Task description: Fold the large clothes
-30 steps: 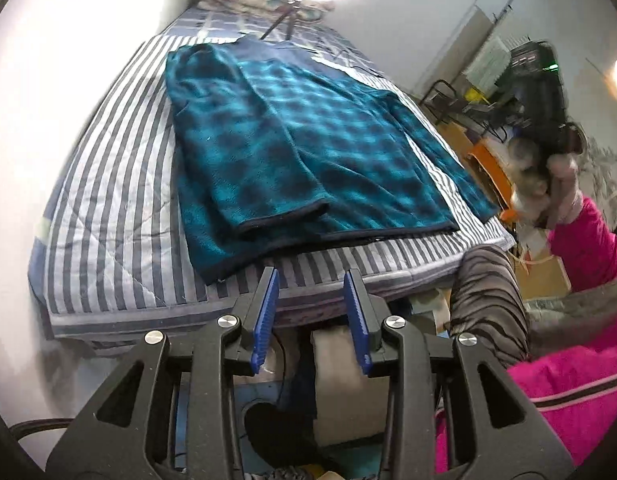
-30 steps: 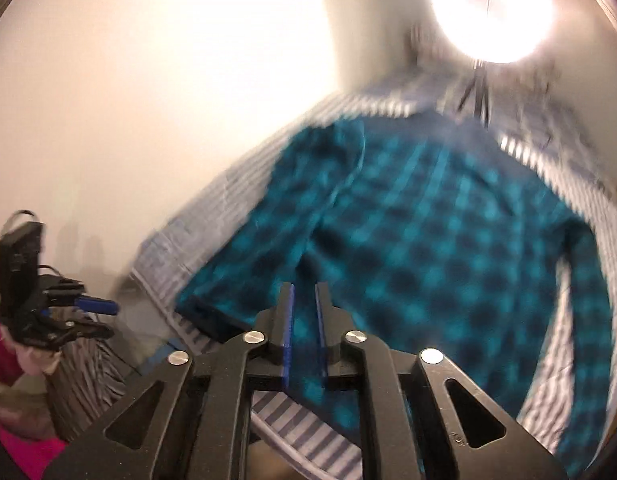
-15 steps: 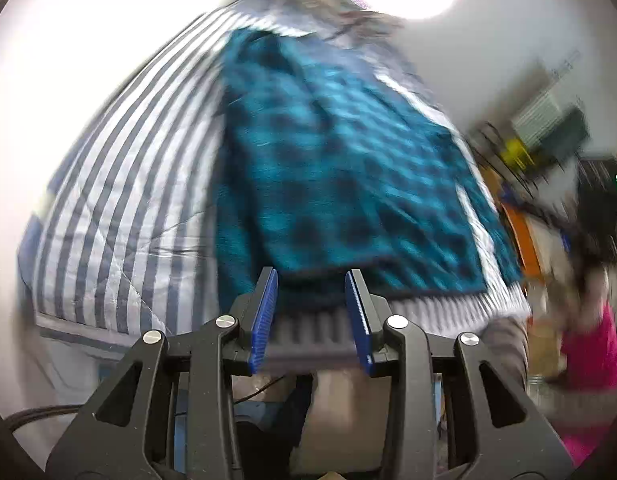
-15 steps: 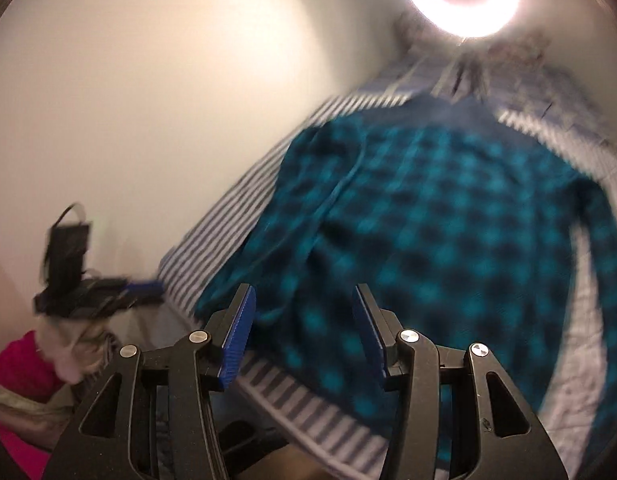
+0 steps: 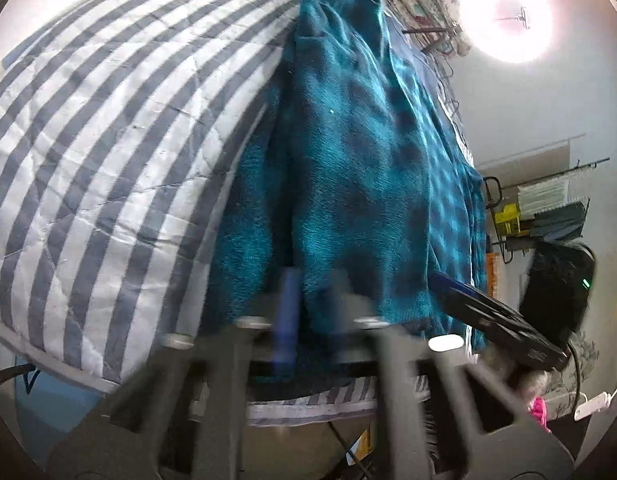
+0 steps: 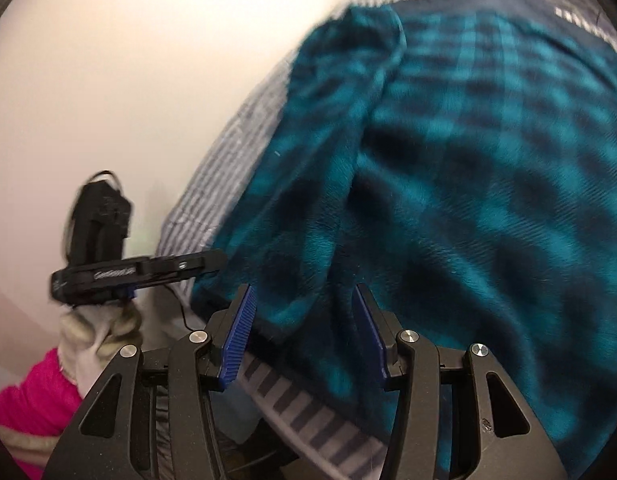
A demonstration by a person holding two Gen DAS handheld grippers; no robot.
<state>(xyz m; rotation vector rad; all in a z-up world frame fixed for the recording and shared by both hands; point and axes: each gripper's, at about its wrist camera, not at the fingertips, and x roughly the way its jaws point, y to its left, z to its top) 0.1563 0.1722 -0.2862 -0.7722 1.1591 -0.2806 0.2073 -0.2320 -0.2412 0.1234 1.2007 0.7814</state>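
Note:
A teal and black plaid fleece shirt (image 5: 360,160) lies flat on a bed with a grey and white striped cover (image 5: 108,128). One sleeve is folded over the body. My left gripper (image 5: 312,312) is blurred, its jaws a small gap apart at the shirt's near hem edge. My right gripper (image 6: 304,332) is open, its blue pads either side of the hem corner of the shirt (image 6: 468,184). The left gripper also shows in the right wrist view (image 6: 212,260), at the bed's corner.
A bright ring lamp (image 5: 508,20) stands beyond the bed's far end. Shelves and clutter (image 5: 540,208) stand on the right of the bed. A white wall (image 6: 128,80) runs along the bed's other side.
Both grippers have moved in low to the shirt's near hem. The right gripper opened from shut about one second ago. The left jaws look narrower than before.

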